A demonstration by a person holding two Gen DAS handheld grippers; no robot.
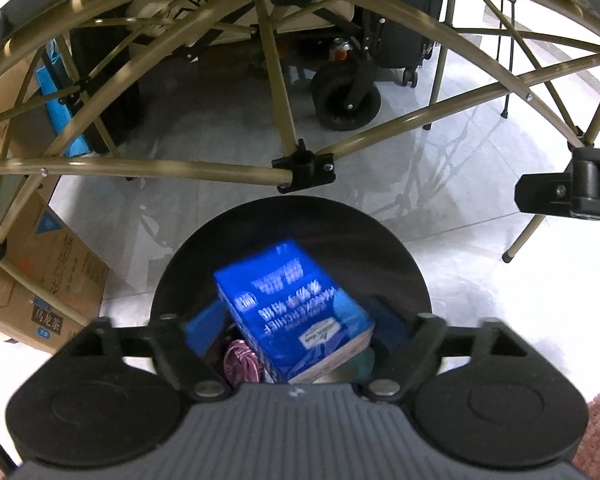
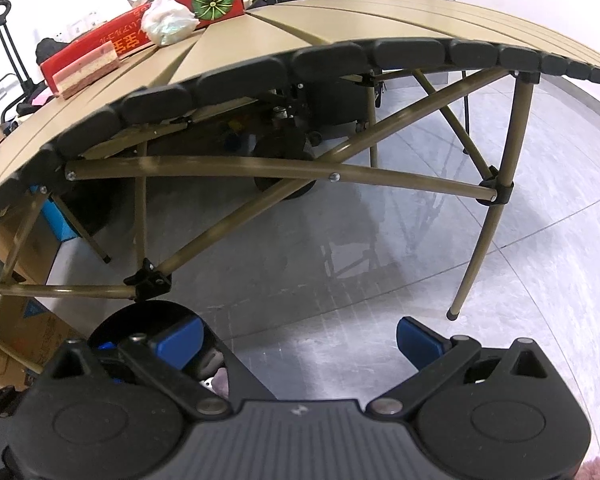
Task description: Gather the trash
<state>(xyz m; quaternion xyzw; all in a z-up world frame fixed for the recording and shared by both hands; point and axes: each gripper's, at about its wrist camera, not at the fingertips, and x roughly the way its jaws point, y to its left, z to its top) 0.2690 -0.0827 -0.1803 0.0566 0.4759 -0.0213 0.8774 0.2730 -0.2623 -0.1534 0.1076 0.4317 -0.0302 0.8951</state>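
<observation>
- Below my left gripper [image 1: 296, 328] sits the black bin [image 1: 388, 256], its round mouth straight under the jaws, which stand wide apart and clamp nothing.
- Between those spread fingers shows the blue tissue box [image 1: 292, 308], tilted and blurred – I judge it free of the pads and dropping or just landed inside the bin, on top of a pink crinkled wrapper [image 1: 240, 364].
- I hold that gripper pointing steeply down over the opening so that what I let go falls inside the rim, not onto the floor.
- My right gripper [image 2: 300, 340] hangs beside the bin over bare grey tiles, blue pads apart and empty – parked out of the left one's way, I think.
- Up on the folding table [image 2: 340, 20] more remains: a crumpled white wad [image 2: 168, 20] resting on a long red box [image 2: 140, 36], and a small pink-and-cream box [image 2: 88, 68] near the table's black-capped edge.
- Brace tubes cross low just beyond the bin, so I would lift back and upward; the open floor lies to the right.
</observation>
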